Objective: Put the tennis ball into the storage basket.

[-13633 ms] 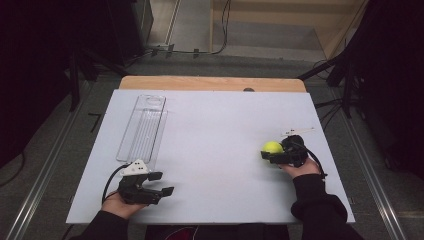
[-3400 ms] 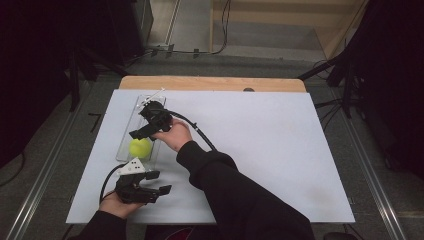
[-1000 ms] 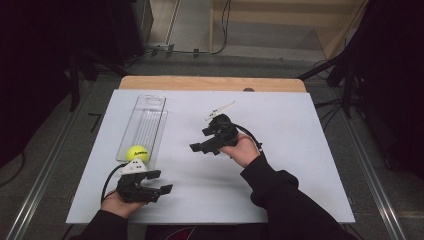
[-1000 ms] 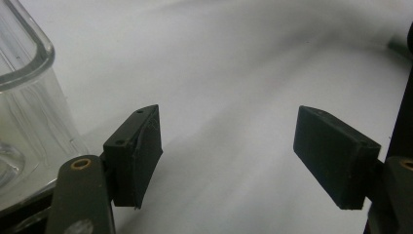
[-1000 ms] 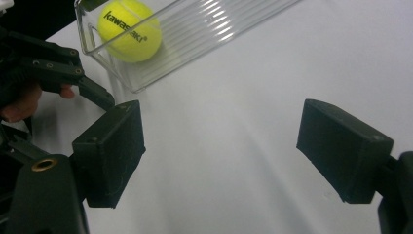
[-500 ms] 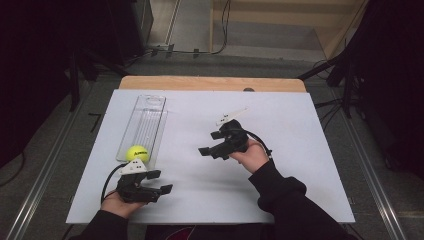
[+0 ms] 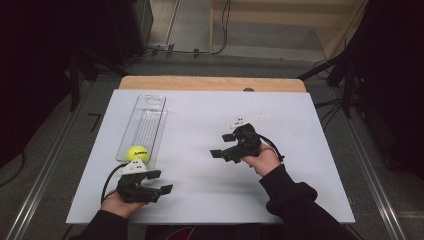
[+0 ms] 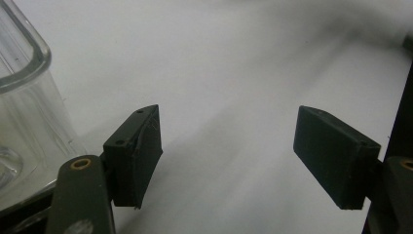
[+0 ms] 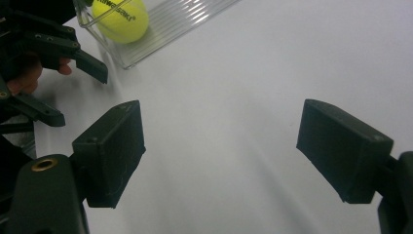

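Observation:
A yellow tennis ball point(image 7: 136, 152) lies in the near end of a clear plastic tray point(image 7: 149, 117) on the left of the white table top. Just in front of the tray my left gripper point(image 7: 161, 181) rests near the table's front edge, open and empty. In the left gripper view its jaws point(image 8: 226, 156) stand wide over bare white surface, with the tray's corner point(image 8: 19, 92) at the left. My right gripper point(image 7: 220, 146) hovers mid-table, pointing left toward the tray, open with nothing between its jaws point(image 9: 221, 156). The right gripper view shows the ball point(image 9: 120, 18) and the left gripper point(image 9: 53, 53) farther off.
The white sheet point(image 7: 200, 200) covers the table, and a wooden edge point(image 7: 210, 83) shows at the far side. Dark floor, metal rails and cables surround the table. A black cable point(image 7: 272, 145) loops from the right gripper.
My right gripper has drawn away from the tray, to the right and a little nearer to the person, with its jaws still apart. The ball stays in the tray. The left gripper has not moved.

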Demonstrator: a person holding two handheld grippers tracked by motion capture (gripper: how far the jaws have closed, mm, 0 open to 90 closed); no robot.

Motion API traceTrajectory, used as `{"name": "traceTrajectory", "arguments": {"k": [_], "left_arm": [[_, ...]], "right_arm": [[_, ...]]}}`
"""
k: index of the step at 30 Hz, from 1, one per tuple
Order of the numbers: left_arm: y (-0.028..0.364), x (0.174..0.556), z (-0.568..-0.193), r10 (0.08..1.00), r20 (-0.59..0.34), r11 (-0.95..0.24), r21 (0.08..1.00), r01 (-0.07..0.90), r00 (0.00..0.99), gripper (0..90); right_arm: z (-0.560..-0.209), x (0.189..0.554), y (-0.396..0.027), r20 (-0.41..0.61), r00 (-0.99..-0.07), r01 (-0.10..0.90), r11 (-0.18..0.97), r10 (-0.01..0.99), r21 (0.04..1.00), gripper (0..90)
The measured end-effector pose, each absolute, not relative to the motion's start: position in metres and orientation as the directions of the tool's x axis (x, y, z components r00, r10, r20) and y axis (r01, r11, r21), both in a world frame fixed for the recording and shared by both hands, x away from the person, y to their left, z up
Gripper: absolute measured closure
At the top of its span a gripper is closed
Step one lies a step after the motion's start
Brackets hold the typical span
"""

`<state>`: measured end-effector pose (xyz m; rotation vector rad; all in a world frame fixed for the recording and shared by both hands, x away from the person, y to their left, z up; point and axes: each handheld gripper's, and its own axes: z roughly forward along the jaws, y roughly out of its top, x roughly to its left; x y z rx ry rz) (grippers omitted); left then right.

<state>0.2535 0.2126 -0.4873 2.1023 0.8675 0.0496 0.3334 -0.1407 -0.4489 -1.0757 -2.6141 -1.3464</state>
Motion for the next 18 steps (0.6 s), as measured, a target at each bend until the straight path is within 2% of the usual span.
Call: {"name": "traceTrajectory", "arguments": {"k": [18], "left_arm": [[0.213,0.253,-0.486,0.599,-0.259,-0.402,0.722,0.564,0.758,26.3]], "right_arm": [[-0.454,0.315,-0.174,0.304,-0.725,0.601,0.353,0.618,0.717,15.6]]}}
